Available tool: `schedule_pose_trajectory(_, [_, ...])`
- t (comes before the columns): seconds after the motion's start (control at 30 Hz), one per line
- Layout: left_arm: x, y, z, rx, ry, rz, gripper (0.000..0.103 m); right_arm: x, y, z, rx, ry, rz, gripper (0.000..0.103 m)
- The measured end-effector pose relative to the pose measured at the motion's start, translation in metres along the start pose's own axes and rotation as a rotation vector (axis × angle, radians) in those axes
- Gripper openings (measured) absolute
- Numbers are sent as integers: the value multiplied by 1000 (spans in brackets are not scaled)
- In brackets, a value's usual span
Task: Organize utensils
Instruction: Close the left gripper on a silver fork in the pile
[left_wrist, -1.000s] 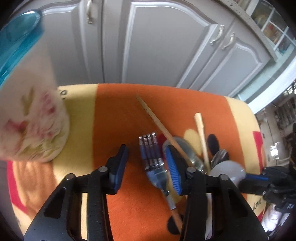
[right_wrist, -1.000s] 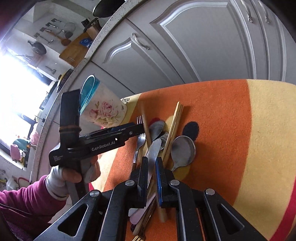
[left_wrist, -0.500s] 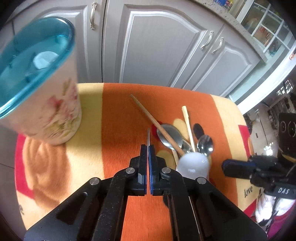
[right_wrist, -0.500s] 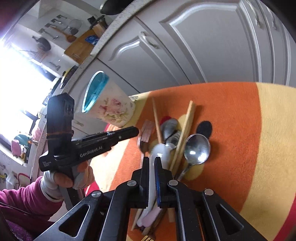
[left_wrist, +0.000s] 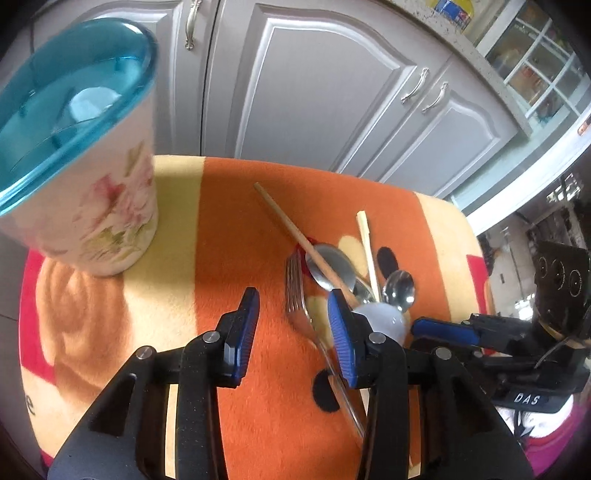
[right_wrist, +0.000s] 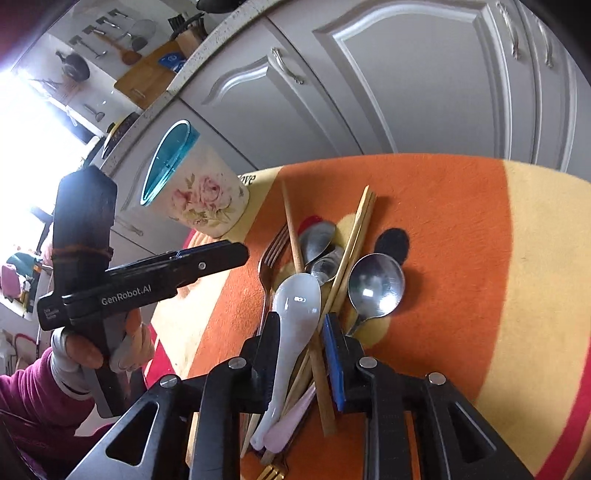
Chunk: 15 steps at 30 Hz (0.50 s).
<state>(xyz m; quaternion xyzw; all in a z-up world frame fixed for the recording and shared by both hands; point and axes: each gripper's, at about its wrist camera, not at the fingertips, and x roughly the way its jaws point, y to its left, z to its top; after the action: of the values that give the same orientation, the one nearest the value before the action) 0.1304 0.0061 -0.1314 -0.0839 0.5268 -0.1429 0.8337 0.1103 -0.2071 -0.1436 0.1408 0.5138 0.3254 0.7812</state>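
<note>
Reading "GenRobot.AI" on left gripper (right_wrist: 236, 254) side.

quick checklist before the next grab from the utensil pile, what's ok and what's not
1. Left tongs open and empty: ok; the jaws have just been opening and the fork lies between them, ungripped.
2. Right tongs free of the pile: cannot tell; the jaws have just been opening and straddle the white spoon and chopsticks.
3. Cup upright, mouth open: ok.
4. Utensils separated for a single pick: not ok; the spoons, chopsticks and fork overlap.
5. Fork clear of the pile: not ok, its handle runs under the right-hand pad.
6. Tongs clear of each other: ok, they sit apart.
</note>
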Motion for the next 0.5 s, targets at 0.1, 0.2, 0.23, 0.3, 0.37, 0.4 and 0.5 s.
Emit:
schedule_pose_trajectory(0.1, [15,-5,5,22,34,30,38,7,-7,2,17,17,4,26])
schedule_pose_trajectory(0.2, [28,-5,10,18,70,46,37,13,-9,4,13,30,58,26])
schedule_pose_trajectory(0.23, [34,-5,11,17,84,56,37,15,-8,5,12,36,67,26])
schedule_pose_trajectory(0.3, [37,-6,13,25,82,68,36,23,-8,6,9,54,92,26])
schedule_pose_trajectory(0.37, [39,-7,15,40,94,79,15,26,-7,7,0,52,107,22])
schedule_pose_trajectory(0.4, [39,-7,15,46,99,84,10,25,-6,8,-1,50,115,18])
schedule_pose_trajectory(0.5, [38,-3,13,60,93,73,2,18,3,7,-30,30,124,7])
